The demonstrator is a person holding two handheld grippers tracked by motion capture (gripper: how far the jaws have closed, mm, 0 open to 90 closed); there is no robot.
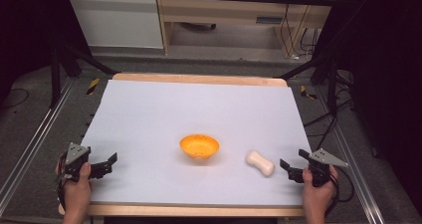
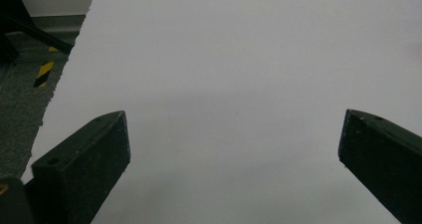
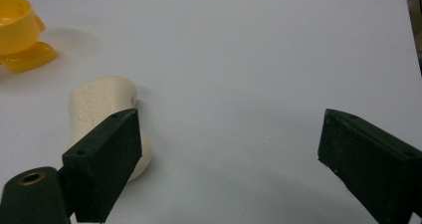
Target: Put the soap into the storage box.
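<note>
An orange bowl (image 1: 199, 147) sits near the middle of the white table sheet (image 1: 199, 109). A cream soap-shaped bar (image 1: 260, 163) lies to its right. My right gripper (image 1: 290, 167) is held just right of the bar, jaws open and empty. In the right gripper view the bar (image 3: 99, 109) lies partly behind the left jaw, with the orange bowl (image 3: 17, 32) at the top left; the gripper (image 3: 226, 139) stands wide open. My left gripper (image 1: 108, 163) rests at the sheet's left front, open with nothing in it. In the left gripper view the gripper (image 2: 234, 139) faces bare sheet.
A wooden table edge (image 1: 199, 78) borders the sheet at the back. Grey carpet (image 2: 20, 104) and black frame legs (image 1: 57, 74) flank the table. Yellow-black tape (image 2: 44, 72) marks the floor. Cabinets (image 1: 224, 10) stand beyond.
</note>
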